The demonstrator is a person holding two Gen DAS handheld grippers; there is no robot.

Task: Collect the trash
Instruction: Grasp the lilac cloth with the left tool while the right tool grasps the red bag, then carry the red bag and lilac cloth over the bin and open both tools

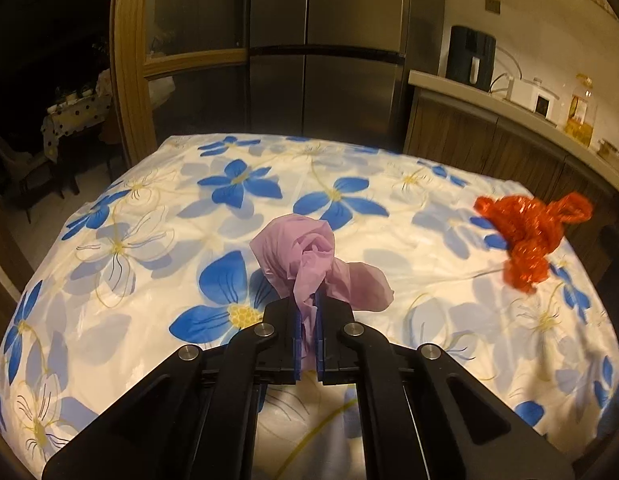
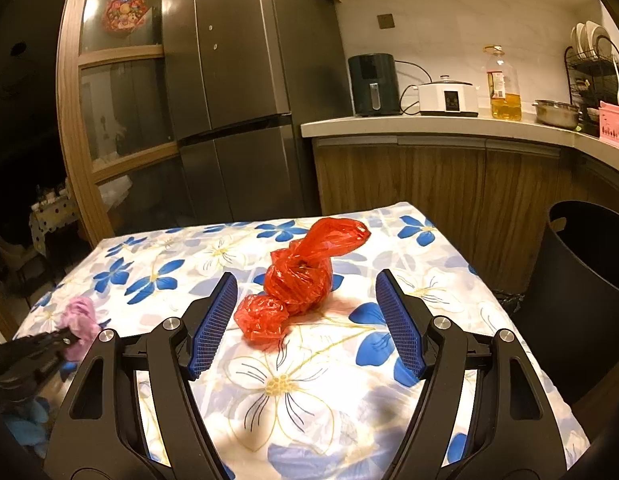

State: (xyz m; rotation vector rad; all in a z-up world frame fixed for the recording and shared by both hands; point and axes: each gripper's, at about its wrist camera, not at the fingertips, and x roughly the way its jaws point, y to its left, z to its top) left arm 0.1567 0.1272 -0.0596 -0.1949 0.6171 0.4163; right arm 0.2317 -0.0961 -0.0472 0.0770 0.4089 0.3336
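Two tools are at work over the flowered bench (image 2: 293, 392). The left tool (image 1: 307, 312) has its blue pads pressed together on a tail of the crumpled pink bag (image 1: 305, 256), which bunches up just beyond the fingertips and rests on the cloth near the middle of that view. In the right wrist view the same pink bag (image 2: 79, 316) shows at the far left edge of the bench, with the left tool's black tip against it.

The right tool (image 2: 305, 320) stands wide, its ribbed blue pads (image 2: 215, 320) apart and touching nothing. The crumpled red bag (image 2: 301, 280) lies on the cloth just beyond and between them, one knotted end near the left pad and a twisted end rising toward the far side. In the left wrist view this red bag (image 1: 529, 232) sits well to the right of the pink one.

A dark bin (image 2: 581, 280) stands on the floor off the bench's right edge. Beyond the bench are a steel fridge (image 2: 237, 100) and a kitchen worktop (image 2: 429, 126) carrying appliances and an oil bottle (image 2: 503, 88).
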